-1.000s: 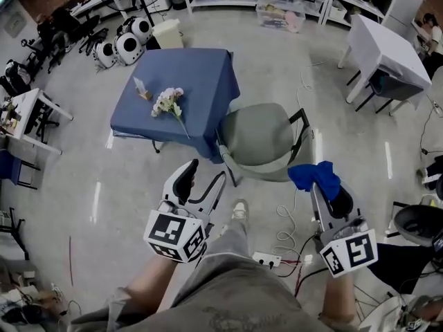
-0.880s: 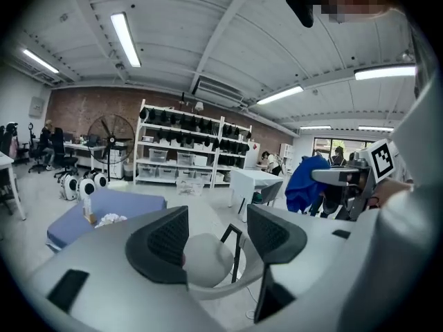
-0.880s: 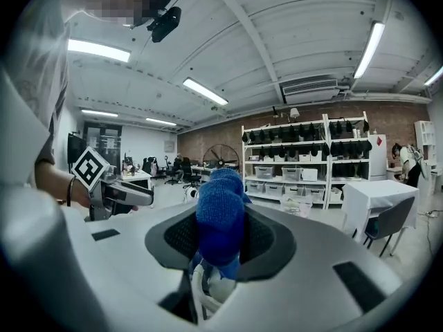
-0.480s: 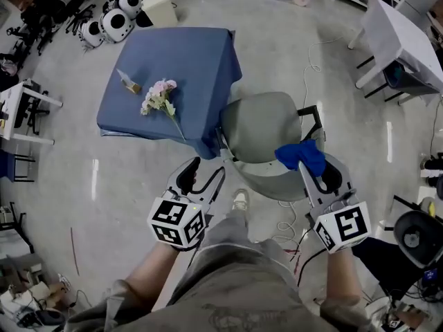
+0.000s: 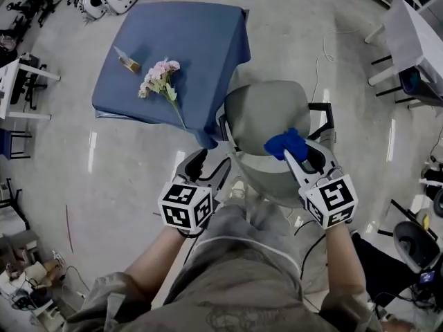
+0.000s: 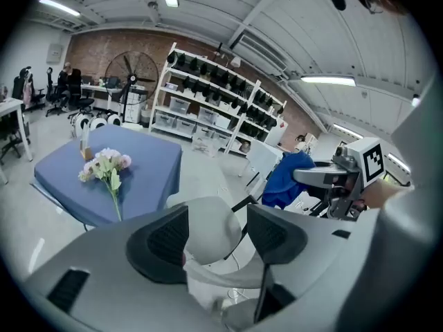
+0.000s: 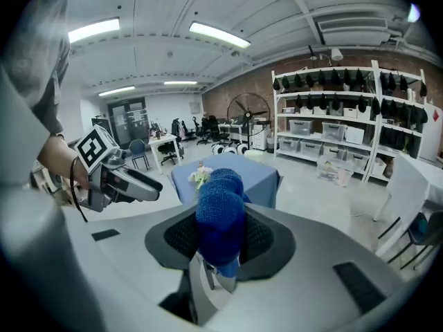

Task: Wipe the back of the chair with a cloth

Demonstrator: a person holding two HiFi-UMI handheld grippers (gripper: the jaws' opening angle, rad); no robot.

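One cloth, pinched by the right gripper over the chair, is best pressed flat along the backrest at 6 o'clock, while the left gripper stands spread, empty.

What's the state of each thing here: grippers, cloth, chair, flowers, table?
left gripper: open, nothing between its jaws.
right gripper: shut on the cloth.
cloth: bunched, held over the chair; contact with it unclear.
chair: upright, beside the table.
flowers: lying flat on the table.
table: draped in a blue cover.
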